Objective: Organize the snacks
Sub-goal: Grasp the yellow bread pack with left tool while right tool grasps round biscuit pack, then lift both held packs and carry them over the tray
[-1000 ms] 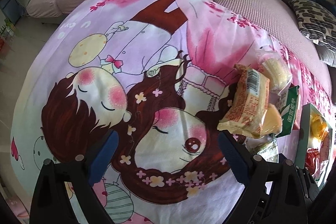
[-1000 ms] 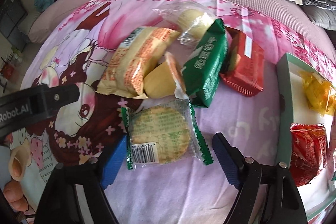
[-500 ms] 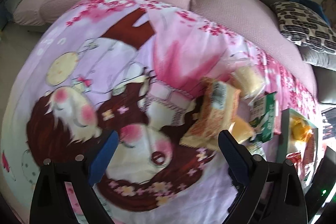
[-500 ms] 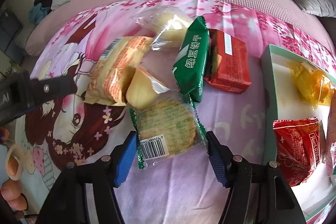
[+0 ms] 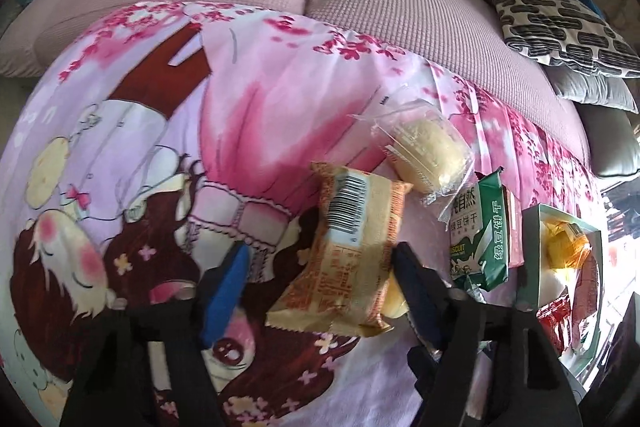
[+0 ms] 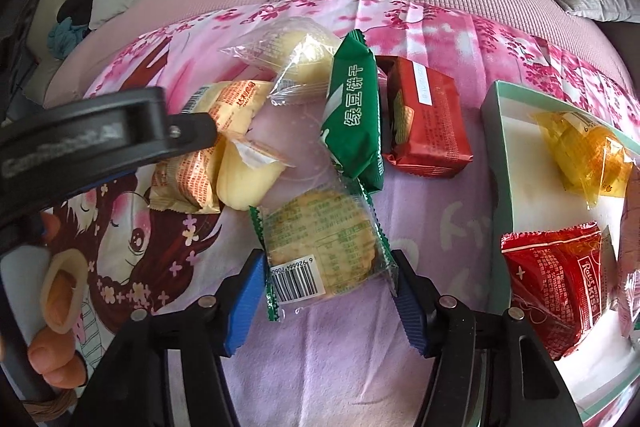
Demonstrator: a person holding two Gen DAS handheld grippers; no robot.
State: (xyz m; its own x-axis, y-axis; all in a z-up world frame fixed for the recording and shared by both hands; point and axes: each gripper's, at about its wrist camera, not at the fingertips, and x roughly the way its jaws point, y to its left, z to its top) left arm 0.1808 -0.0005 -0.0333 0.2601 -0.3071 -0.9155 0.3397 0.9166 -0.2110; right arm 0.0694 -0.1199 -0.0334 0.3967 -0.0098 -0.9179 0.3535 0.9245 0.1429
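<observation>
Snack packs lie in a heap on a pink cartoon cloth. My left gripper (image 5: 320, 287) is open around the near end of an orange-printed bread pack (image 5: 348, 255); this pack also shows in the right wrist view (image 6: 208, 155). My right gripper (image 6: 330, 291) is open, its blue pads on either side of a clear round-biscuit pack with green edges (image 6: 324, 247). A green biscuit pack (image 6: 354, 115), a red pack (image 6: 426, 123) and a clear yellow cake pack (image 6: 296, 55) lie beyond. A mint-edged white tray (image 6: 496, 131) at the right holds a yellow pack (image 6: 584, 155) and a red pack (image 6: 556, 279).
A pink sofa cushion (image 5: 400, 7) runs behind the cloth, with a black-and-white patterned pillow (image 5: 560, 23) at the far right. The left gripper's arm (image 6: 92, 139) and the hand holding it cross the left side of the right wrist view.
My left gripper has moved right and forward until its fingers straddle the orange bread pack. My right gripper has advanced and narrowed around the round-biscuit pack.
</observation>
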